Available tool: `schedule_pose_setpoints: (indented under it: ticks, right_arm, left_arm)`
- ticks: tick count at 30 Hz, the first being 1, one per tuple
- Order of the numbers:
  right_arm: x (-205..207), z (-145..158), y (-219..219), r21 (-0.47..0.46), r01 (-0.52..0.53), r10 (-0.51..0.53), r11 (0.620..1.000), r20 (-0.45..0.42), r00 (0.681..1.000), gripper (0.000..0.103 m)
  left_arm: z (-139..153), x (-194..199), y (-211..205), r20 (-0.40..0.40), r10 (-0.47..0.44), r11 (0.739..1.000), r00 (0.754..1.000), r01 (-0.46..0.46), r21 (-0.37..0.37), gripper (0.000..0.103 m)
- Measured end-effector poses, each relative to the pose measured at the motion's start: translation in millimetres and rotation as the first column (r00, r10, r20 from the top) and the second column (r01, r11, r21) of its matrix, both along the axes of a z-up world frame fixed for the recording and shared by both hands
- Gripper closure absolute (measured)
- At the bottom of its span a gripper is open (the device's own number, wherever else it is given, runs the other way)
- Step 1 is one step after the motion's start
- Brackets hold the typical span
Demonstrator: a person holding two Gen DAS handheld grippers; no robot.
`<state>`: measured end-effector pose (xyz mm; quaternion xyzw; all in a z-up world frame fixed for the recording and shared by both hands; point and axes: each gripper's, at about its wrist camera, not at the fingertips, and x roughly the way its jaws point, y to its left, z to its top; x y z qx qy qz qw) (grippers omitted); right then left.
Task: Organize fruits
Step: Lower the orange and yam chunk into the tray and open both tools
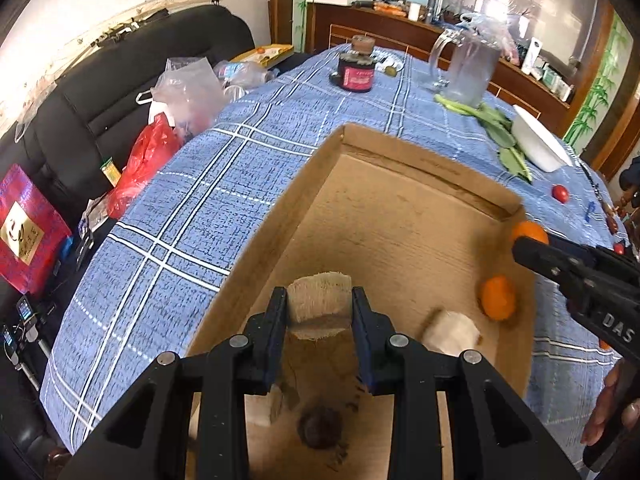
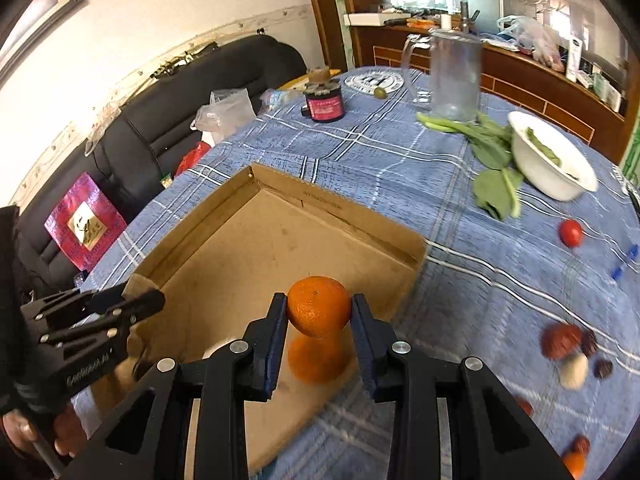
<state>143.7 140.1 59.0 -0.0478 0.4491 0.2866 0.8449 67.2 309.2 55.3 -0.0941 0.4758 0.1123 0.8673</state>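
Left wrist view cuts off the near end of the cardboard box [image 1: 420,216], its lower part lost behind the black frame of the left gripper [image 1: 320,312], whose jaws are closed narrow on a pale, fibrous chunk [image 1: 320,300] that I cannot identify. Below it a dark round lump [image 1: 320,426] on the box floor is too blurred to name, and a white rounded piece [image 1: 452,330] beside it is equally unclear. One orange [image 1: 498,298] lies inside the box against its right wall; in the right wrist view it is half hidden under a second orange [image 2: 319,307], which the right gripper [image 2: 319,312] pinches at both sides above the box's near corner. At the left of that view the left gripper [image 2: 140,300] shows side-on, with part of a hand [image 2: 24,436] at the edge. The box is shallow, brown, matte and scuffed, and sits on a blue woven tablecloth [image 1: 180,200] crossed with white plaid lines. Farther back stand a cloudy clear pitcher [image 2: 454,76], a dark jar with a pink label [image 2: 324,106], leafy greens [image 2: 492,152] and a white bowl [image 2: 556,172]; small red and dark fruits [image 2: 568,340] are smeared by motion. A black padded sofa [image 1: 120,92] lines the wall.
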Motion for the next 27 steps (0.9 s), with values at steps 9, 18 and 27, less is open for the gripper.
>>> schedule_pose_setpoints:
  ticks: [9, 18, 27]
  right_arm:
    - [29.4, -27.6, 28.6, -0.036, -0.020, 0.019, 0.999, -0.045, 0.999, 0.068]
    - [36.4, -41.3, 36.6, -0.080, -0.030, 0.026, 0.996, -0.045, 0.999, 0.068]
    - [31.4, -38.4, 30.7, -0.101, -0.024, 0.021, 0.995, -0.032, 0.999, 0.062]
  left_arm:
    - [-21.1, 21.1, 5.2, -0.060, -0.002, 1.000, 0.998, 0.002, -0.004, 0.073]
    - [-26.9, 30.1, 9.9, -0.094, 0.020, 0.999, 0.995, -0.022, -0.024, 0.073]
    - [-24.5, 24.4, 7.0, -0.105, 0.024, 1.000, 0.994, -0.023, 0.006, 0.069]
